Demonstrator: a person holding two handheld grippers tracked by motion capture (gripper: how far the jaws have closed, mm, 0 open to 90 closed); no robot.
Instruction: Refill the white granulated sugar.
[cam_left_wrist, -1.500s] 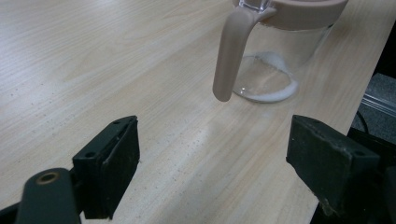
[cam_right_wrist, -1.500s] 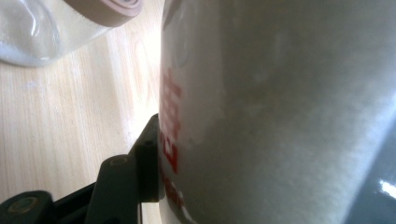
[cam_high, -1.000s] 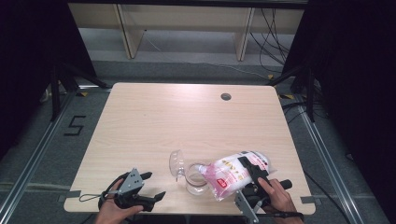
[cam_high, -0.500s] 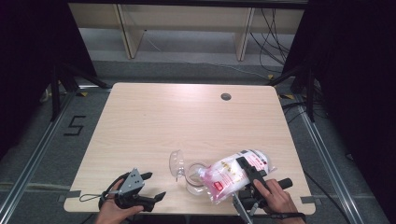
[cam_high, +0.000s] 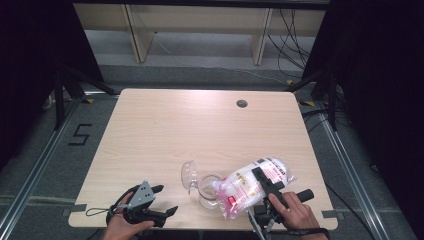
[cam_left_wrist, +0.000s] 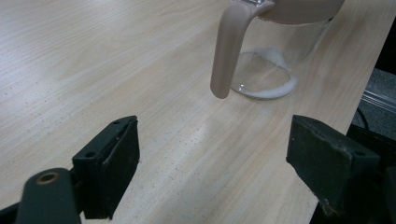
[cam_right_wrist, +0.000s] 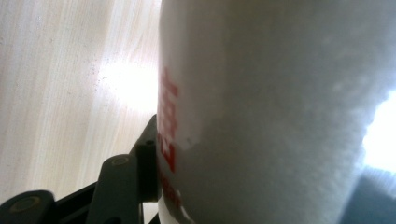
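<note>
High view: the right gripper (cam_high: 264, 186) clamps a clear bag (cam_high: 250, 186) of white powder, tipped with its corner over the glass jar (cam_high: 209, 189) near the table (cam_high: 165, 130) front edge, seemingly to pour into it; the left gripper (cam_high: 159, 201) rests aside, out of the way

Left gripper view: its 2 jaws stand wide apart, empty; the jar's beige handle (cam_left_wrist: 228, 49) faces it, white powder lining the bottom

Right gripper view: the bag (cam_right_wrist: 280, 112) presses against its jaw

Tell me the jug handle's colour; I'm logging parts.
Beige; the jug handle shows best in the left gripper view.
</note>
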